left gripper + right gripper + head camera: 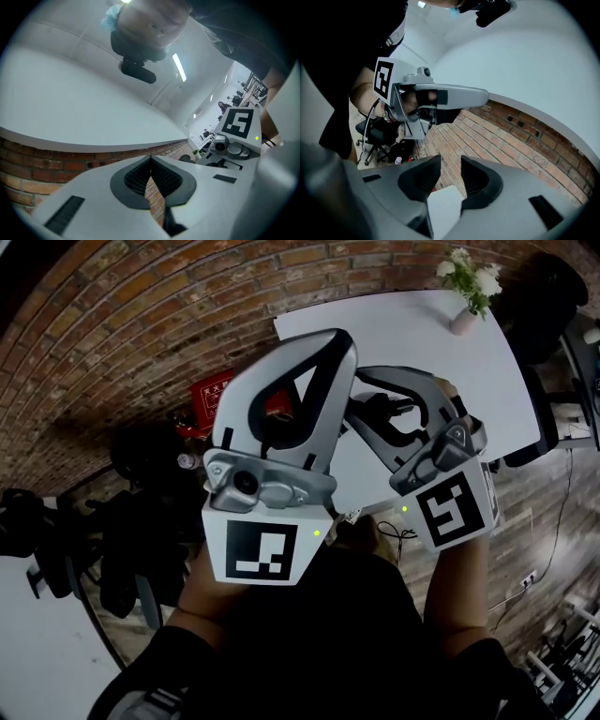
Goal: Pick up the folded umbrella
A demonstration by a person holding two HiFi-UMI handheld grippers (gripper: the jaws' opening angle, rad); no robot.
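Looks barely started: nothing lifted, nothing even approached. Holds both grippers up close under the head camera, well above the white table [412, 343]. Carries the left gripper [150, 161] with its ribbed pads [136, 178] pressed together at the tips and nothing caught between them, aimed up past the brick wall [141, 334] toward the ceiling. Carries the right gripper [447, 173] with a plain gap between its pads [480, 180] and nothing in that gap. Shows through it only brick and a near corner of the table. Finds no folded umbrella in any view: not on the bare stretch of the table, where only a vase of flowers [466, 310] stands at the far corner, and not in either pair of jaws. May well lie behind the grippers, which cover the table's near edge in the head view — cannot tell. Leaves, by this reading, the whole job ahead: find the umbrella, bring a gripper down to it, spread the jaws enough to span it, close on it and lift it clear.
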